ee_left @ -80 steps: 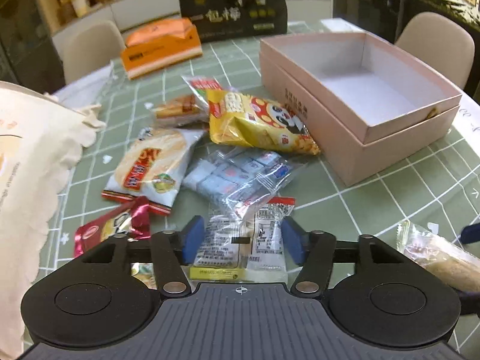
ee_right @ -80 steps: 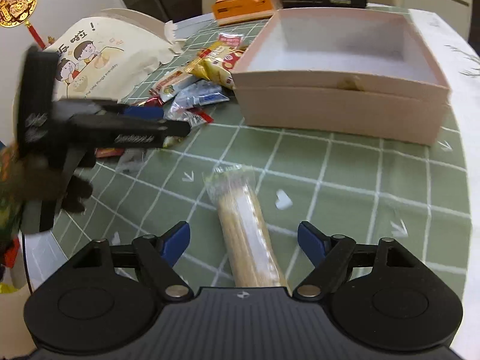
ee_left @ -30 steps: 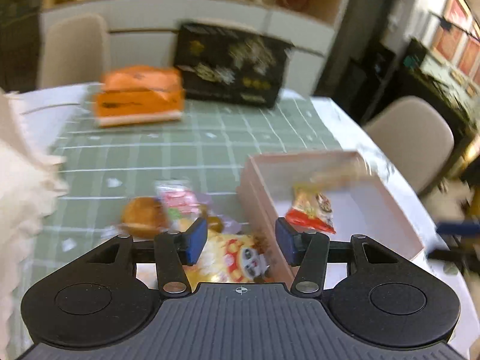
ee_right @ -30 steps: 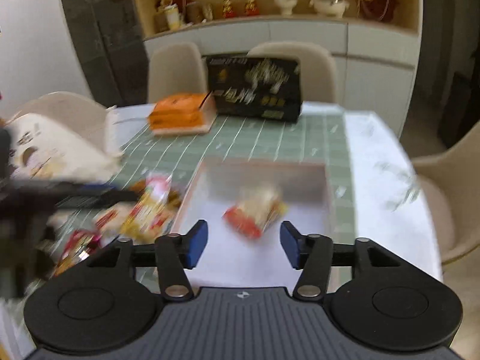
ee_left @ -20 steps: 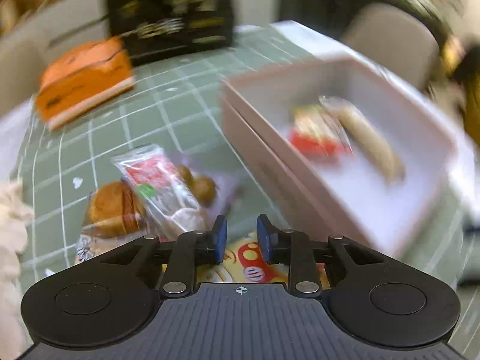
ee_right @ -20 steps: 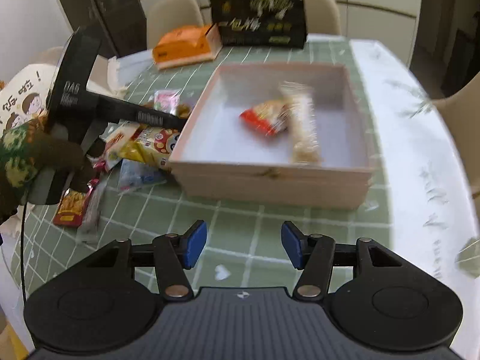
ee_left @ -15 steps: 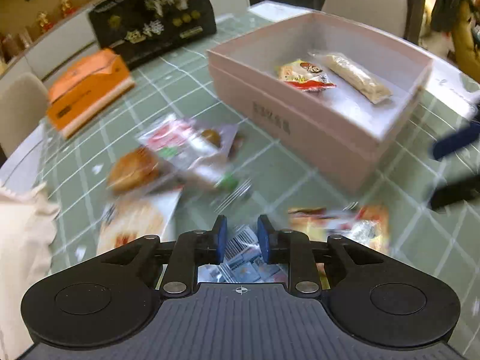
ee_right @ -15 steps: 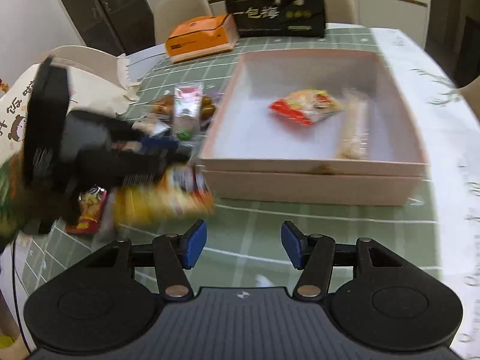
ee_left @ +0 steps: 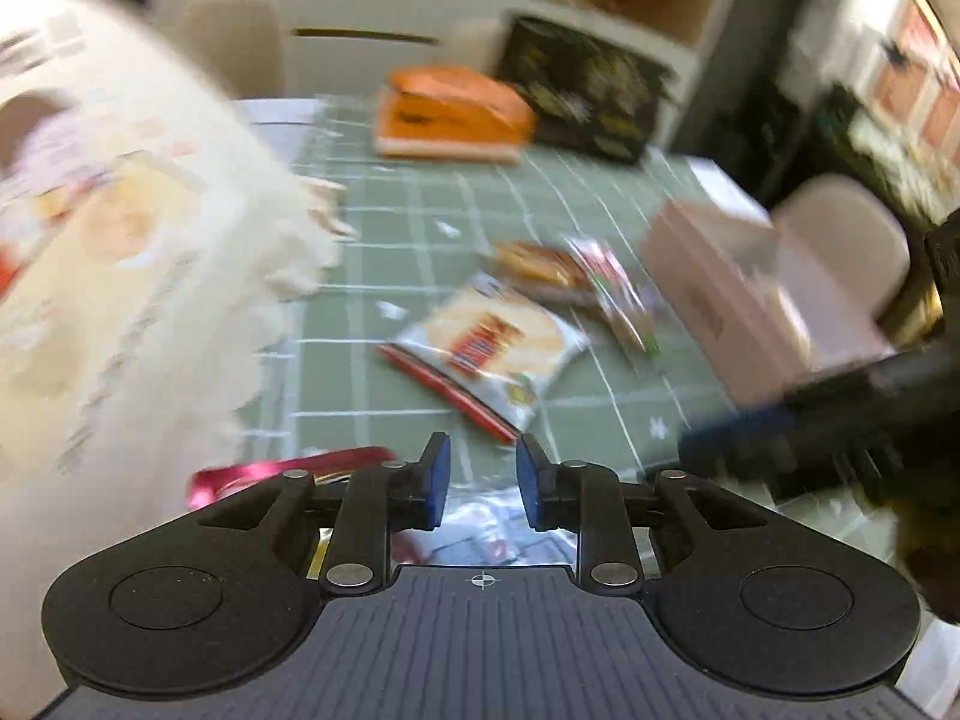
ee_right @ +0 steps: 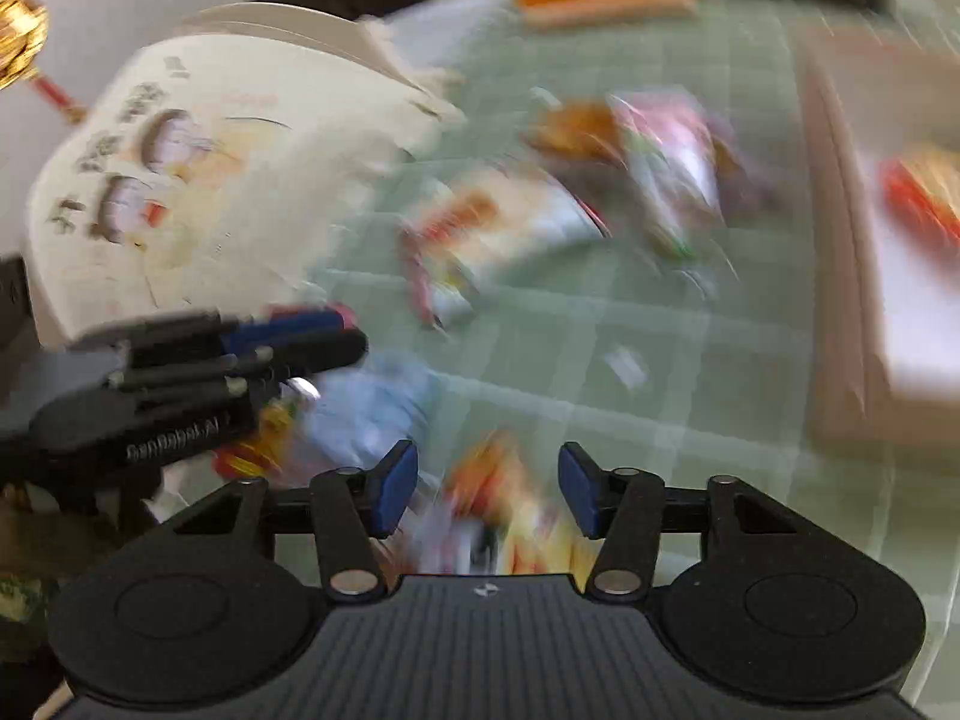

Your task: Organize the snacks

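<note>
A green tablecloth with a white grid pattern [ee_left: 420,222] covers the table. At its far end lies an orange rectangular carton [ee_left: 453,114], and just beside it stands a black box with gold print [ee_left: 591,99]. A large cream paper bag printed with cartoon children [ee_right: 198,180] fills the near left side. Pale upholstered chairs [ee_left: 234,48] stand behind the table, before white cabinets [ee_left: 372,18]. A gold and red hanging ornament [ee_right: 21,42] shows at the right wrist view's left edge.
</note>
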